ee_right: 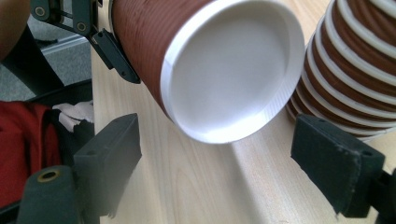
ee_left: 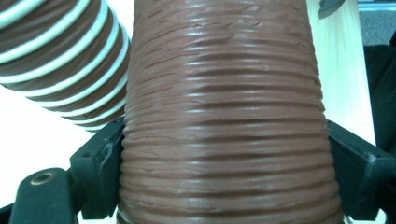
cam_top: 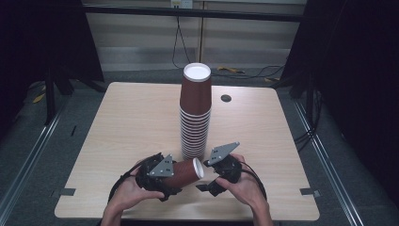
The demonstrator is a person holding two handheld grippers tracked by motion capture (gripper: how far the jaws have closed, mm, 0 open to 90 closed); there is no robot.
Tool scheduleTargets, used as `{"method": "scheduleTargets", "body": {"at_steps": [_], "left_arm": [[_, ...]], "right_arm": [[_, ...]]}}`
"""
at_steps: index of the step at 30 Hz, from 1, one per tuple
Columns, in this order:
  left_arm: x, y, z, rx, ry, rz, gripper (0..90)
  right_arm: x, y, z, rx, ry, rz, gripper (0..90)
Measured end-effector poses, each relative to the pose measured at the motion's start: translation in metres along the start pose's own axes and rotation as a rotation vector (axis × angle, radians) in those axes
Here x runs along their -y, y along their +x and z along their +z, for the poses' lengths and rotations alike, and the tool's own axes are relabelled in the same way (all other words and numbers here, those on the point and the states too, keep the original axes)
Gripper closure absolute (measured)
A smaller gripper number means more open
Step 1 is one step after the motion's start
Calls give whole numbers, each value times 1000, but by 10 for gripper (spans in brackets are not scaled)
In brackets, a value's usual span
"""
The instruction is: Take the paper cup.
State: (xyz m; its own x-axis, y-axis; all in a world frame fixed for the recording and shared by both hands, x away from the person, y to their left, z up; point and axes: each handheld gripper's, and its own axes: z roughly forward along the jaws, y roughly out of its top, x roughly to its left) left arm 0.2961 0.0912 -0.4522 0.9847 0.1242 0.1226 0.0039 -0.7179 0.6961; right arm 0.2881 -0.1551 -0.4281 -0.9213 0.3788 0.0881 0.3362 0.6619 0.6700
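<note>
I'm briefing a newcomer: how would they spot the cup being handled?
On the wooden table, find the tall stack of brown cups. In front of it, the left gripper clamps one cup. It alone lies sideways, white base toward the right gripper.

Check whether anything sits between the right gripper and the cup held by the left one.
Nothing visible does. The right gripper stands open facing the cup's white base, with bare table between them. The stack stands off to one side.
</note>
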Motion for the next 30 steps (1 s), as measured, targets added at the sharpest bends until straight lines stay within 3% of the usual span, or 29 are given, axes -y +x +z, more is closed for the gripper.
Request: {"method": "scheduleTargets", "body": {"at_steps": [6, 10, 17, 30], "left_arm": [[-1, -2, 2, 11, 18, 13, 136], [-5, -2, 4, 15, 57, 40, 136], [-9, -1, 6, 21, 59, 53, 136], [-14, -4, 11, 59, 85, 80, 137]], "right_arm": [[-4, -2, 6, -9, 57, -17, 178], [-5, -3, 8, -6, 70, -23, 187], [-4, -3, 10, -16, 90, -34, 190], [-6, -4, 16, -82, 103, -49, 197]]}}
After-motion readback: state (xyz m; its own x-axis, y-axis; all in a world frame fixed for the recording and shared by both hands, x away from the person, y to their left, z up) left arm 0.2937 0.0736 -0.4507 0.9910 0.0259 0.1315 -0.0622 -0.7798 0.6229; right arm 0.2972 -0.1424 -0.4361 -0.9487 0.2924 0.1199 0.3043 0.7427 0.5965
